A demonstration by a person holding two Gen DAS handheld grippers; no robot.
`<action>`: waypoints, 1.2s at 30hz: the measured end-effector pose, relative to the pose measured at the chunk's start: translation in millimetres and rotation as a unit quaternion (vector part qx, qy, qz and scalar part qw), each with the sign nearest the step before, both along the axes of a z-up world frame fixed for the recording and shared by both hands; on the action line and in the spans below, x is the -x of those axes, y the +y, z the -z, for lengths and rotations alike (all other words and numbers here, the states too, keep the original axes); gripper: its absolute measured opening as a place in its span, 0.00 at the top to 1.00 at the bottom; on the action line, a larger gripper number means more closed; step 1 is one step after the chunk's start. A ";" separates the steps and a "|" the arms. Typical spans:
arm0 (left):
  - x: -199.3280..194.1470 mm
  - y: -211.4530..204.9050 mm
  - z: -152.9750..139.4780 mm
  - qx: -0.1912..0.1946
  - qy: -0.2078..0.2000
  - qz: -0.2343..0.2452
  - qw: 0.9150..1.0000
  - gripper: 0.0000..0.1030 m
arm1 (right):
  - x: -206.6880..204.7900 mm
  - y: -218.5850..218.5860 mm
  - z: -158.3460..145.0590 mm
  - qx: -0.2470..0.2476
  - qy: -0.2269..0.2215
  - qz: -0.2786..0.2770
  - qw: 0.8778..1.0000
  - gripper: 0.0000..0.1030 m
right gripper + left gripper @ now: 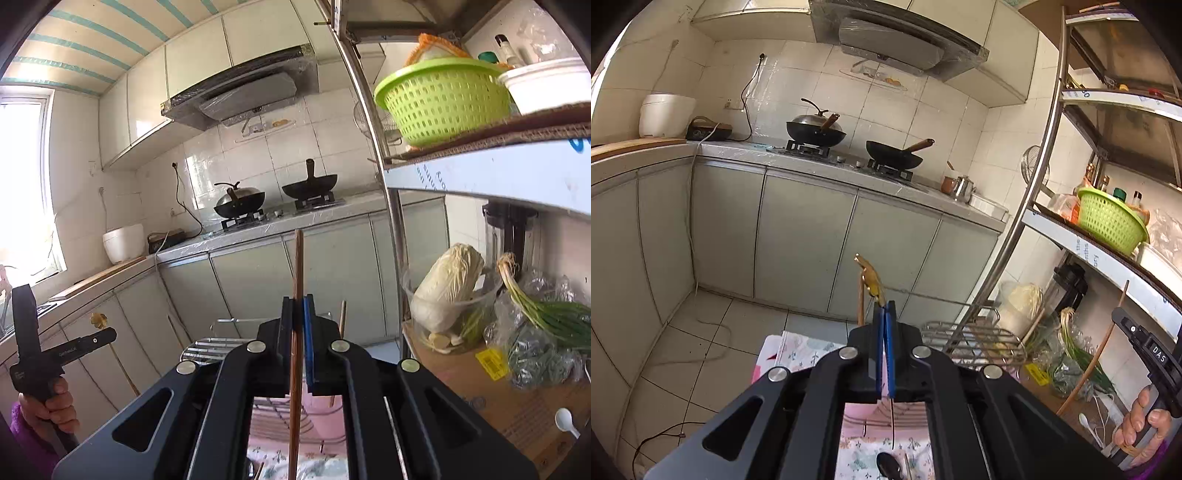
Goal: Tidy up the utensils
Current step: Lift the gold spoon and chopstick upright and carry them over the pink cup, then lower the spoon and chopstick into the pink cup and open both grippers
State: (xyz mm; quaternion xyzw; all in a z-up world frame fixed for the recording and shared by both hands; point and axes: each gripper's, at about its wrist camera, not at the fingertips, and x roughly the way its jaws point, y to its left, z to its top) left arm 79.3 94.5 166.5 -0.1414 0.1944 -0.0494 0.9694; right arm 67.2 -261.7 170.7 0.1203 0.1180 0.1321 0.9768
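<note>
The left gripper (885, 306) clamped a gold-handled spoon (872, 278) and the right gripper (298, 306) pinched a chopstick (298, 266), open floor ahead, shelf rack (1030, 206) edge rightward.

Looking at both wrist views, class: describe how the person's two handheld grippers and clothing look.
Both the left gripper and right gripper are black, angular frames with silver round bolts and blue finger pads. The pistol-style handles carry small white lettering. A purple sleeve shows at the wrist.

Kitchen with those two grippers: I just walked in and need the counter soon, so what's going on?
A person holds a gripper in each hand. The left gripper is shut on a gold-handled spoon; the right gripper is shut on a brown chopstick. Both utensils are raised above a metal rack.
</note>
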 end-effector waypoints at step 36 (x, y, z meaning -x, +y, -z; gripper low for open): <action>-97.4 -22.8 94.0 -0.060 0.079 -0.025 0.995 0.99 | -98.1 9.4 60.6 0.031 0.058 0.019 0.998 0.94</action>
